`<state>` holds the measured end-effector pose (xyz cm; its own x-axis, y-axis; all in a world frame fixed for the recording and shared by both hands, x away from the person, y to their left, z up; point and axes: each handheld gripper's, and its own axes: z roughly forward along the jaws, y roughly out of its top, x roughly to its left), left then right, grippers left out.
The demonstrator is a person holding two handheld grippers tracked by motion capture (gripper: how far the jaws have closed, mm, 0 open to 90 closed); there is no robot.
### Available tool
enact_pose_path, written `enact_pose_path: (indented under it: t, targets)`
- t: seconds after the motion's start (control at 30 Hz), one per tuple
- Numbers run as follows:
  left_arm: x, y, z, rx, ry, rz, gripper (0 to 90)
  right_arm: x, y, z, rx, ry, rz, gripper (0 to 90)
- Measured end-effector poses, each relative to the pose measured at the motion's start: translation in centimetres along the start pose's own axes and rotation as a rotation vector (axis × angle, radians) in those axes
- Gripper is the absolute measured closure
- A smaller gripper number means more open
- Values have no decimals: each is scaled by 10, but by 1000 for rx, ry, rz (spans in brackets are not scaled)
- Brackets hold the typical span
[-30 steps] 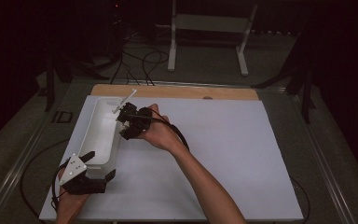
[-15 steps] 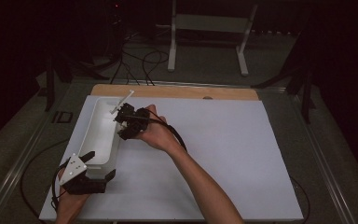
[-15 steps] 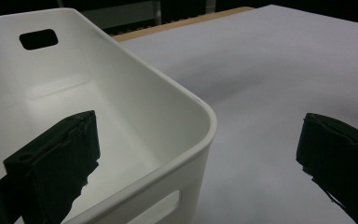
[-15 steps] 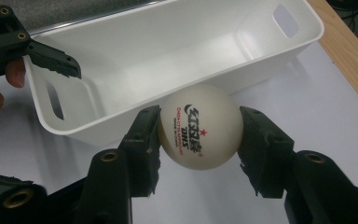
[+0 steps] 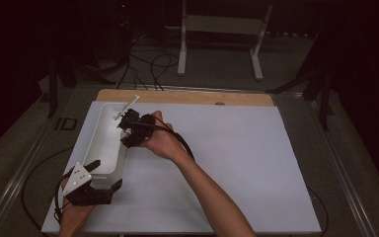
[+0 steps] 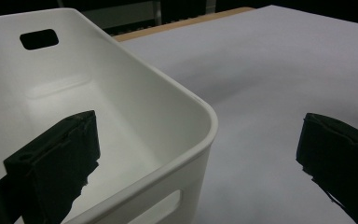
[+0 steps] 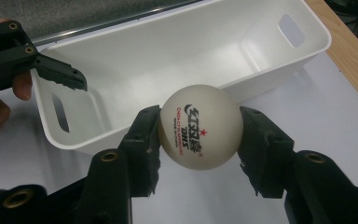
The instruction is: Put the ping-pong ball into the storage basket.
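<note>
A white ping-pong ball (image 7: pixel 199 126) with printed lettering sits clamped between the jaws of my right gripper (image 5: pixel 126 129), which hovers over the right rim of a long white bin (image 5: pixel 104 143). The bin (image 7: pixel 177 51) looks empty inside. My left gripper (image 5: pixel 97 174) is open at the bin's near end, one jaw inside the bin (image 6: pixel 121 116) and the other outside over the white table sheet. That left gripper (image 7: pixel 58 72) also appears at the far left of the right gripper view.
A white sheet (image 5: pixel 237 163) covers the table, with a wooden strip (image 5: pixel 187 97) along its far edge. Cables and a white stand (image 5: pixel 217 29) lie on the dark floor beyond. A thin white rod (image 5: pixel 127 106) sticks up by the right gripper.
The right gripper with the ball has shifted slightly left, closer over the bin. The left gripper has stayed at the bin's near end.
</note>
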<state>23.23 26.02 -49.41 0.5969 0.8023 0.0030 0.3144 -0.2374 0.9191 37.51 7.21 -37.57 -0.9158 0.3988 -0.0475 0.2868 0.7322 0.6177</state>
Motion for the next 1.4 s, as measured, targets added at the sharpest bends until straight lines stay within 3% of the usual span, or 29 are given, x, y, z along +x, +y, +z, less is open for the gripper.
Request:
enact_pose_path:
  t: [0.97,1.4]
  targets:
    - [0,0,0,-1,-1,0,0,15,16,11,-26,16,-26,503]
    - [0,0,0,0,0,0,0,15,20,17,-33,16,-19,503]
